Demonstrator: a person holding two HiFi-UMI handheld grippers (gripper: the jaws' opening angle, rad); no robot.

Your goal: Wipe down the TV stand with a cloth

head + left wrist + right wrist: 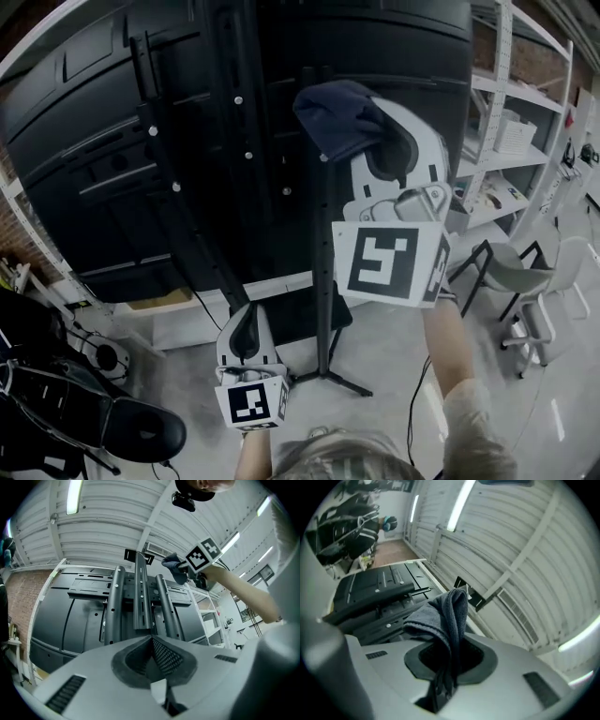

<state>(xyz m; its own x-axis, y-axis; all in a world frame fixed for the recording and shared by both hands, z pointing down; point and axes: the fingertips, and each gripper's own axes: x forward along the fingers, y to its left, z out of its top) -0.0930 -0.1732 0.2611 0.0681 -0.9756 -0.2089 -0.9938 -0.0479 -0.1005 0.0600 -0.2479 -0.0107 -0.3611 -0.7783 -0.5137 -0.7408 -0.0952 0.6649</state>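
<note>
The black TV stand's upright pole (323, 272) runs up the back of a large black TV (112, 141). My right gripper (373, 120) is shut on a dark blue cloth (335, 114), which rests against the top of that pole. In the right gripper view the cloth (446, 613) bunches up out of the shut right gripper (451, 641) above the TV's back (370, 592). My left gripper (246, 317) hangs lower by the slanted stand leg, shut and empty. The left gripper view shows the left gripper (151, 640) below the stand's columns (140, 597), with the cloth (173, 566) higher up.
White shelving (511, 122) with boxes stands at the right, with a grey chair (525, 272) in front of it. Dark bags and gear (66, 412) lie at the lower left. The stand's feet (333, 377) spread over the grey floor, and a cable trails nearby.
</note>
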